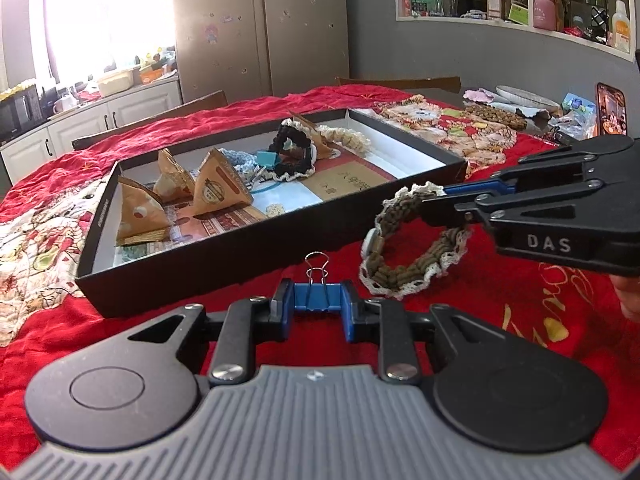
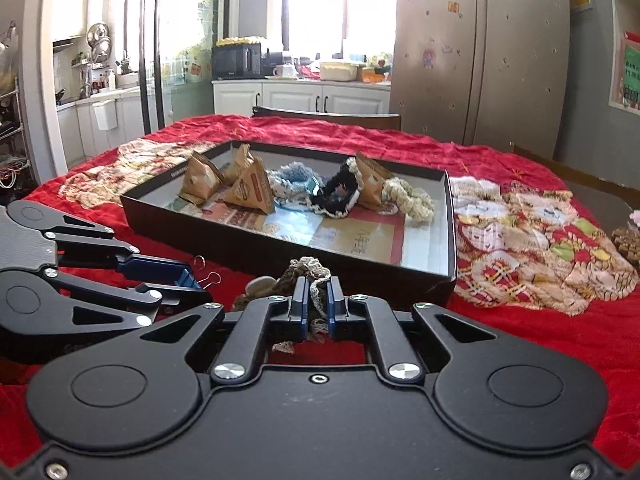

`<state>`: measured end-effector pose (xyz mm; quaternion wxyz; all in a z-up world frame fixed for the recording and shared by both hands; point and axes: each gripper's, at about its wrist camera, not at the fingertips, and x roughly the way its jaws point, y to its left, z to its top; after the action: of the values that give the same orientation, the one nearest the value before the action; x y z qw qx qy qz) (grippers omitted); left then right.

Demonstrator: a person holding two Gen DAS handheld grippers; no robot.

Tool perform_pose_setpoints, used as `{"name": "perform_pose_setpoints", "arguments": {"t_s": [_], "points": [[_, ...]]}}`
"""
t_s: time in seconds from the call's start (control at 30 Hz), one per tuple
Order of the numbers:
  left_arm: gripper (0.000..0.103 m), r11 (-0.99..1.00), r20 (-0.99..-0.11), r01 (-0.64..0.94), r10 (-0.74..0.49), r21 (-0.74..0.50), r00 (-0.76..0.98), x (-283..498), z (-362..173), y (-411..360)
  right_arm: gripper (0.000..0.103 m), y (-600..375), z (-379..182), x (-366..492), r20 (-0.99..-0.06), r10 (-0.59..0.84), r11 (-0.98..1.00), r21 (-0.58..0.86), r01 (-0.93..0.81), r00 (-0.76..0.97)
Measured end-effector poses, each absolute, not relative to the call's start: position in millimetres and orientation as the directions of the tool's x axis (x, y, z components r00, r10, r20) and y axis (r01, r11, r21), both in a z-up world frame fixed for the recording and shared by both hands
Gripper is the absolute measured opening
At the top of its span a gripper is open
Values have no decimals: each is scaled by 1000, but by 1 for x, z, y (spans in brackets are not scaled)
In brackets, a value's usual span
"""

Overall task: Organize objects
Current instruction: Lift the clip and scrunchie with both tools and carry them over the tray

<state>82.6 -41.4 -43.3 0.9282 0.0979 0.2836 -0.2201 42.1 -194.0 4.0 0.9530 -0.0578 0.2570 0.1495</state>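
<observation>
My left gripper [image 1: 318, 300] is shut on a blue binder clip [image 1: 318, 295], held just in front of the near wall of the black tray [image 1: 200, 264]. My right gripper [image 1: 434, 198] is shut on a brown crocheted scrunchie with a cream edge [image 1: 412, 248], which hangs from it to the right of the tray, just above the red cloth. In the right wrist view the scrunchie [image 2: 308, 276] is pinched between the fingers, and the left gripper [image 2: 192, 280] with the clip [image 2: 188, 278] is at the left. The tray [image 2: 450, 216] holds triangular brown packets, other scrunchies and a small teal clip.
A red cloth [image 1: 520, 320] covers the table, with patterned quilt patches [image 2: 520, 240] on either side of the tray. A phone [image 1: 611, 109], a plate and snacks lie at the far right. Wooden chairs [image 2: 328, 118] stand behind the table.
</observation>
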Motion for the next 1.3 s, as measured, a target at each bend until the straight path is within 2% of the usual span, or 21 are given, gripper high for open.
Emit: {"name": "perform_pose_setpoints", "arguments": {"t_s": [0.9,1.3], "points": [[28,901,-456,430,-361,52,813,77,10,-27,9,-180,65,21,-375,324,919,-92,-383,869],[28,911,-426,408,-348,56,835,104,31,-30,9,-177,84,51,-348,270,934,-133,-332,898]]}}
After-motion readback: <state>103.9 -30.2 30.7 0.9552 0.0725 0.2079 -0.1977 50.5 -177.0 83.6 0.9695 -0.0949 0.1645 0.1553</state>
